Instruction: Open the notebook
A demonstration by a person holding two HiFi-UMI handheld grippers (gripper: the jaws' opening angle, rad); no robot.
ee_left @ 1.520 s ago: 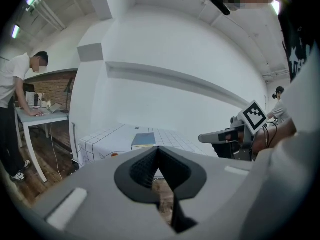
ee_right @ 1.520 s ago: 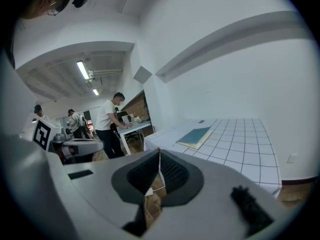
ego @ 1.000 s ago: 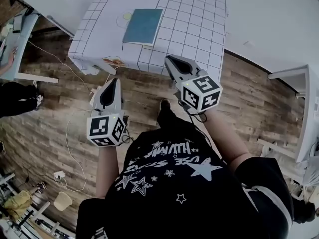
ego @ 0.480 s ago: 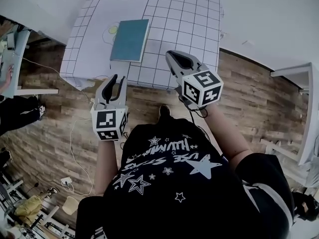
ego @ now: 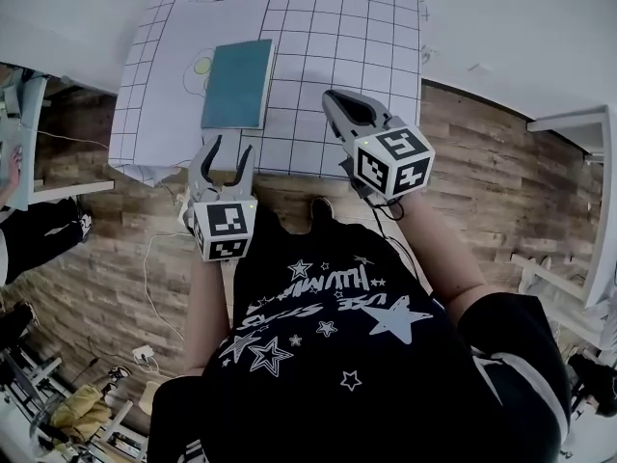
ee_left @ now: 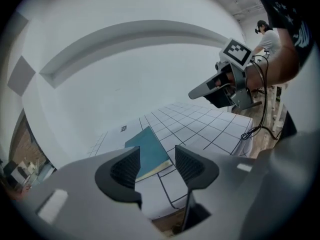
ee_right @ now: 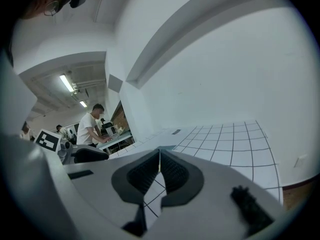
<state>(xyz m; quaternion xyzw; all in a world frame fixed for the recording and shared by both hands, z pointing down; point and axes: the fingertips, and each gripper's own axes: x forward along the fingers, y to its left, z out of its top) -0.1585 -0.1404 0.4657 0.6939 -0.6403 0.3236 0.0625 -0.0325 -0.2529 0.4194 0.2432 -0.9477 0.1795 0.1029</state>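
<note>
- Left hand-held gripper (ego: 224, 146): spread wide, having just been opening, nothing pinched between the pads; poised just short of the near end of the notebook (ego: 236, 83), not touching it.
- Along those jaws in the left gripper view: near corner of the notebook (ee_left: 150, 149) framed in the gap, beyond the fingertips.
- Right hand-held gripper (ego: 335, 99): pressed together, tips meeting, empty; off to the right of the notebook, clearly apart from it.
- Notebook: closed, teal cover up, flat on the worktop (ego: 376, 37), long side running away from the person.
- Under and around the notebook: white sheet (ego: 318, 66) ruled in a black grid.
- Nearer than the notebook, past the worktop edge: wood-plank floor (ego: 501, 191).
</note>
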